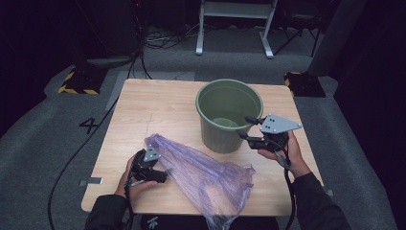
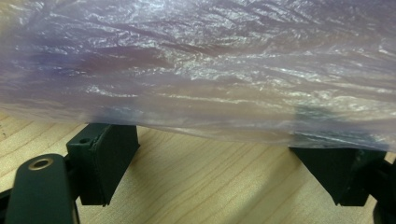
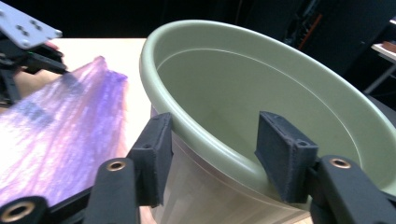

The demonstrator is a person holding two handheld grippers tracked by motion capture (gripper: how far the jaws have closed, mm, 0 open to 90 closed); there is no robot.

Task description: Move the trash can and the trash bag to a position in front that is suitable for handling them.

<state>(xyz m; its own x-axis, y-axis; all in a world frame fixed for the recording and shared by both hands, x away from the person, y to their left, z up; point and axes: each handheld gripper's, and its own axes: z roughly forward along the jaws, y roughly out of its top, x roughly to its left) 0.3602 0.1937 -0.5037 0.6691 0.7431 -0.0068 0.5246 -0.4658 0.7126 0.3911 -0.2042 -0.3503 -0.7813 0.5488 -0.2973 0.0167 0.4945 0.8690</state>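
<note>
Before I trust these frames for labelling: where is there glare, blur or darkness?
High view: the table is lit, its surroundings dark. Left gripper view: the purple bag is close, soft and glinting. Right gripper view: the green bucket rim is fairly sharp, the bag beside it blurred.

A crinkled, see-through purple plastic bag stretches across the upper part of the left gripper view, its film creased into long shiny folds. Below it lies the light wooden table with its grain running slantwise. The left gripper rises from the bottom edge with its two black jaws standing wide apart, one at the left, one at the right. Their tips reach up to the bag's lower edge, and the film drapes over them; whether the pads press on it cannot be told.
</note>
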